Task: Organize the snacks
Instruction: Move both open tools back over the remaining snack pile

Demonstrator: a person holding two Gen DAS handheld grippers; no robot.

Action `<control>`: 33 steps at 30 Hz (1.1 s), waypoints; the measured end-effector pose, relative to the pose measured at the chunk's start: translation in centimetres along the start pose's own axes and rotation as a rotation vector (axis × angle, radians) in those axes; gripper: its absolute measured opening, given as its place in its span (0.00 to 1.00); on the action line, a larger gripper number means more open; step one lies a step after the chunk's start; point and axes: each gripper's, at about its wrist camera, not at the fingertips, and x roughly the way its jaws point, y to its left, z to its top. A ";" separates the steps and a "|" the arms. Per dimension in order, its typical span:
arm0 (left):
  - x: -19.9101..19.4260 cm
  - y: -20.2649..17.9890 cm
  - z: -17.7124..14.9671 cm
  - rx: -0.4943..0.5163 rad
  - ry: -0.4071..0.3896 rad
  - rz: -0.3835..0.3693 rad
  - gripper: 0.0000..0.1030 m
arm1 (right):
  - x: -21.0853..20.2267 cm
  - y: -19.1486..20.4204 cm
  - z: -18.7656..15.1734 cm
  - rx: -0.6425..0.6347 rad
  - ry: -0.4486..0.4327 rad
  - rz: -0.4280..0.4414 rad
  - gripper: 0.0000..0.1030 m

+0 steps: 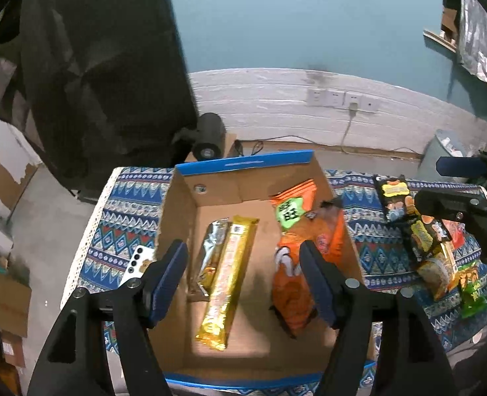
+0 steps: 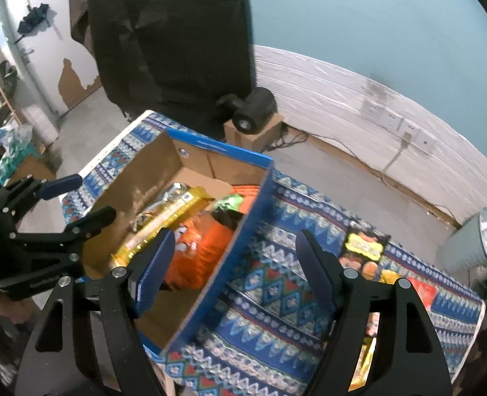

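Observation:
An open cardboard box (image 1: 210, 194) with blue rims stands on the patterned cloth. In it lie a gold bar (image 1: 226, 280), a silver-brown bar (image 1: 212, 254) and orange packets (image 1: 296, 264). My left gripper (image 1: 243, 280) is open and empty above the box. My right gripper (image 2: 233, 267) is open and empty, above the box's right wall (image 2: 240, 244) and the cloth. Several snack packets (image 1: 425, 241) lie on the cloth right of the box; they also show in the right wrist view (image 2: 364, 250).
The table has a blue patterned cloth (image 2: 269, 297). A white phone (image 1: 137, 262) lies left of the box. A black device on a small carton (image 2: 253, 112) stands behind the table. A grey bin (image 2: 474, 241) stands on the floor at right.

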 end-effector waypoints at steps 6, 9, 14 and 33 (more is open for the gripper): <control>-0.4 -2.6 0.2 0.031 0.016 -0.044 0.75 | -1.2 -2.9 -2.0 0.032 0.015 -0.038 0.74; -0.6 -4.1 0.2 0.057 0.023 -0.061 0.76 | -2.0 -4.5 -3.1 0.059 0.020 -0.053 0.74; -0.9 -6.2 0.4 0.098 0.024 -0.069 0.76 | -3.6 -7.1 -5.0 0.095 0.026 -0.080 0.74; 0.1 -15.7 -0.7 0.200 0.157 -0.210 0.76 | -6.8 -15.9 -12.7 0.246 0.079 -0.169 0.74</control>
